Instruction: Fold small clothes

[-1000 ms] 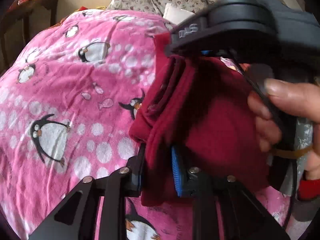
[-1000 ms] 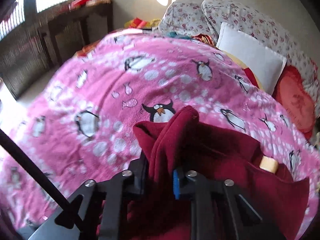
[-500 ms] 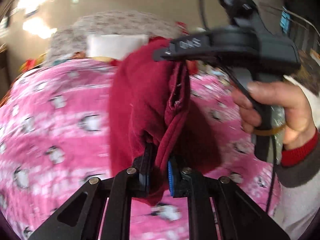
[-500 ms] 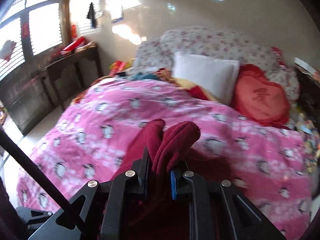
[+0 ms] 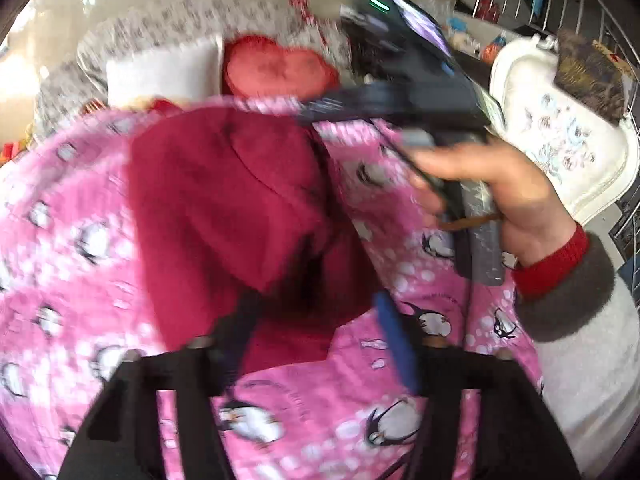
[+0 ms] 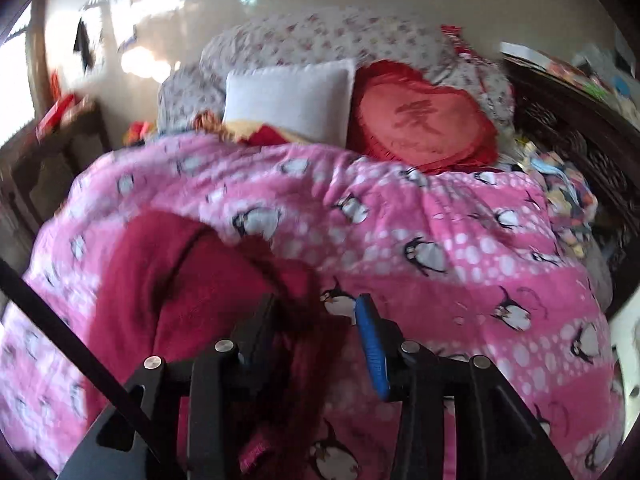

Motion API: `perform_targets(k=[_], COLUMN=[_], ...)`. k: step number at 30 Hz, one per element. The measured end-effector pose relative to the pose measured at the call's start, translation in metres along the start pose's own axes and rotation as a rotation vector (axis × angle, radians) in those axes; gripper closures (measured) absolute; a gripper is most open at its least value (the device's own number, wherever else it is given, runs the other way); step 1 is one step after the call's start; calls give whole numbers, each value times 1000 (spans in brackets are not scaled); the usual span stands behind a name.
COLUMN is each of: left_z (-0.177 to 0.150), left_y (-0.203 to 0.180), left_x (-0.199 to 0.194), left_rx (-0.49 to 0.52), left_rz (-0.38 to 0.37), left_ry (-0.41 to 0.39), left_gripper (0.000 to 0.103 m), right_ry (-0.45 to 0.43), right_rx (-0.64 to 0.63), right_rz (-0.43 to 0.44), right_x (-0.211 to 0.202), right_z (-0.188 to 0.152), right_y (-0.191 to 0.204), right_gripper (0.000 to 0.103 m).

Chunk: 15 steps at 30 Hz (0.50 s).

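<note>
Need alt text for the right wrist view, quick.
The right gripper, jaws opening, sits over a dark red garment on a pink penguin blanket; cloth lies between the fingers, unpinched.

A dark red garment (image 5: 228, 208) lies bunched on a pink penguin-print blanket (image 5: 60, 280). The left gripper (image 5: 316, 336) sits near, its jaws opening, cloth between but unpinched. To the right, a hand (image 5: 508, 196) holds the right gripper. Far off rest a white pillow (image 5: 160, 72) and red heart cushion (image 5: 280, 72).

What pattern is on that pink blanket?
Penguins and white dots on the pink blanket, clearest in the right wrist view.
</note>
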<state>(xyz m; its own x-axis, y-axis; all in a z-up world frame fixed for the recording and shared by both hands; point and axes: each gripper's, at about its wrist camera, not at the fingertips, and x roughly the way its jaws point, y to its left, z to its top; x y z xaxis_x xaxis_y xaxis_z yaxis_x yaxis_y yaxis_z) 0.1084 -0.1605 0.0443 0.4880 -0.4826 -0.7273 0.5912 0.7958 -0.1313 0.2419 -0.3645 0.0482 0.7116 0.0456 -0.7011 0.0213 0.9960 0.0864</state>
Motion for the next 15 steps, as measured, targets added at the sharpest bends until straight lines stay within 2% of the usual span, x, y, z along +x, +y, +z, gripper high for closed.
perform_targets(k=[2,4,5,8,9,11,12,13,15], left_z=[3,7,10,18,14,9,5,1,-6], left_y=[11,33,46,75,84,93,97,94,89], left_x=[-16,-18,-13,11,21,39,50,56,60], left_rx=[12,-2,-31,-98,-125,-176,-189,-188,-177], left_rz=[90,156,212,317,342,340,332,335,320], left_ry=[-46,-46,-43,-28,-6,34,56,65,68], left_gripper=[28,28,28,28,28,28,28,28,28], right_ry=[-55,-87,-87,-68,-48,-12,3,18,47], right_rx=[2,-36,-47,-83,-95,-136,-173,-236,-303], right_rz=[0,30,46,123,157,188,174,107,-20], right_x=[-30,-57,-62,-69,-67,-58,-53,-45,-32], right_z=[0,-9,-13,-32,-38,-51,-59,-70,-85], right_y=[-1,8,14,36,44,59,66,73,71], right_gripper=[59,59,59,59,59,60,61,65,66])
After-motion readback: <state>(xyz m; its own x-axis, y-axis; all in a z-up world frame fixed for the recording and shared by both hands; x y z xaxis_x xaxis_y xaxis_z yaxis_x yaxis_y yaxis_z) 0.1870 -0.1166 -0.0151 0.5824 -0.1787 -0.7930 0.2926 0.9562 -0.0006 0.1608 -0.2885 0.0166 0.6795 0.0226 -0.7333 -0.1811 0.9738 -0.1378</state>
